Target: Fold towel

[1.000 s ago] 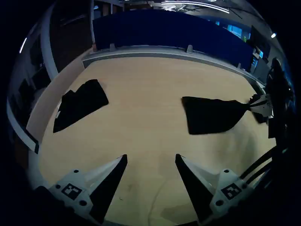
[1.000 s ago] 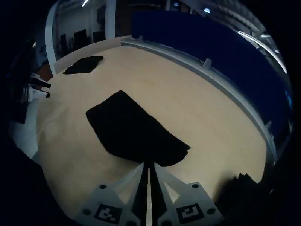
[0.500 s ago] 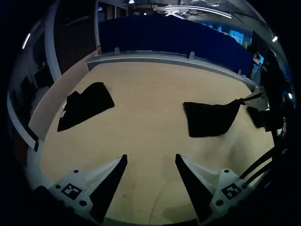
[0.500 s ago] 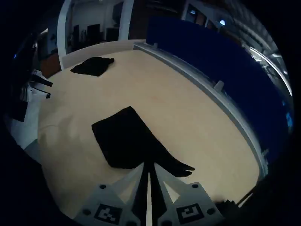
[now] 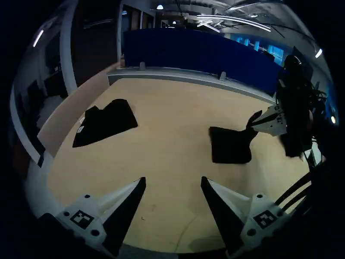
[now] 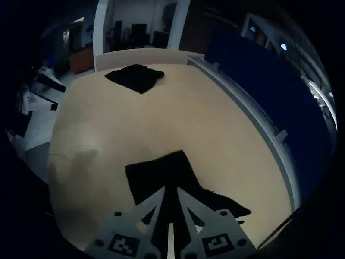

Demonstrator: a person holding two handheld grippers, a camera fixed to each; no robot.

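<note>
Right gripper (image 6: 170,192): fingers pinched on one edge of the black towel (image 6: 157,175), the rest lying on the wooden table (image 6: 172,116). Left gripper (image 5: 172,180): fingers wide apart, holding nothing, above the table. Second dark cloth (image 5: 105,121) lies well apart

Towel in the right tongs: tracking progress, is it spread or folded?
Partly folded: right tongs pinch one raised edge of the towel; the rest lies on the table.
</note>
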